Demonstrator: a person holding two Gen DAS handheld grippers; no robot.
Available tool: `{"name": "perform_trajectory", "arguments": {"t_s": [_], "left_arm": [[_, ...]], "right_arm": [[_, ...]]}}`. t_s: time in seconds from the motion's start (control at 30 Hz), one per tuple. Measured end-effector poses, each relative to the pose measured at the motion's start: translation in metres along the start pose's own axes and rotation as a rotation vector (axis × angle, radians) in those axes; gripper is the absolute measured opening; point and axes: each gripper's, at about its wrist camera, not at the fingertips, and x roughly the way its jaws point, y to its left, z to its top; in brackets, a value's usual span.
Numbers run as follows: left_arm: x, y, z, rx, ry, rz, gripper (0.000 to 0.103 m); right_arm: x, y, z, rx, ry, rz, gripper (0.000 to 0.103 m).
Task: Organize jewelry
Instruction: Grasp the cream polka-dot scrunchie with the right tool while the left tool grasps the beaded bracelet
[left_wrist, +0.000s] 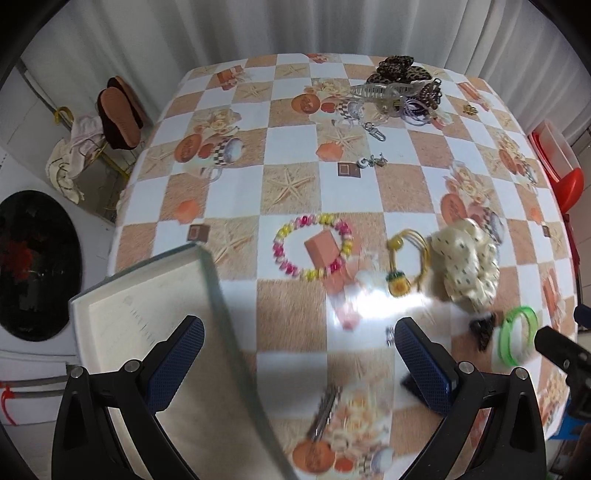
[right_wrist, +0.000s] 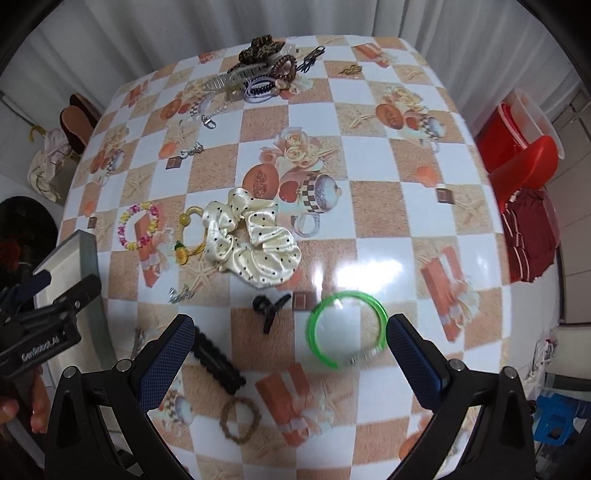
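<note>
Now we hold both claws wide open and empty above the checkered surface: our left claw over the edge of the white box, our right claw above the green bangle, beside the black clip and cream scrunchie.

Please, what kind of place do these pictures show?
Probably a room in a home: a table with a checkered oilcloth, hair accessories such as a dotted scrunchie on it, and slippers beside a white curtain.
</note>
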Motion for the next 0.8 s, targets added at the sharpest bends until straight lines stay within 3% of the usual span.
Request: {"name": "perform_trajectory", "arguments": {"t_s": [0.3, 0.37, 0.53, 0.63, 0.8], "left_arm": [[0.048, -0.006, 0.035, 0.01, -0.027, 0.023, 0.102], [0.056, -0.005, 0.038, 0.008, -0.017, 0.024, 0.094], [0.061, -0.016, 0.032, 0.071, -0.034, 0.011, 0.094], [0.066, -0.026, 0.027, 0.125, -0.022, 0.01, 0.077], [0.076, -0.032, 0.024, 0.144, -0.015, 0.001, 0.074]], "right_arm": [[0.047, 0.003, 0.029, -0.035, -0.007, 0.04, 0.103], [0.056, 0.004, 0.035, -0.039, -0.008, 0.044, 0.103], [0.067, 0.004, 0.043, -0.037, -0.016, 0.052, 0.103], [0.076, 0.008, 0.045, -0.054, -0.011, 0.053, 0.103], [0.089, 0.013, 0.048, -0.083, -0.019, 0.03, 0.101]]}}
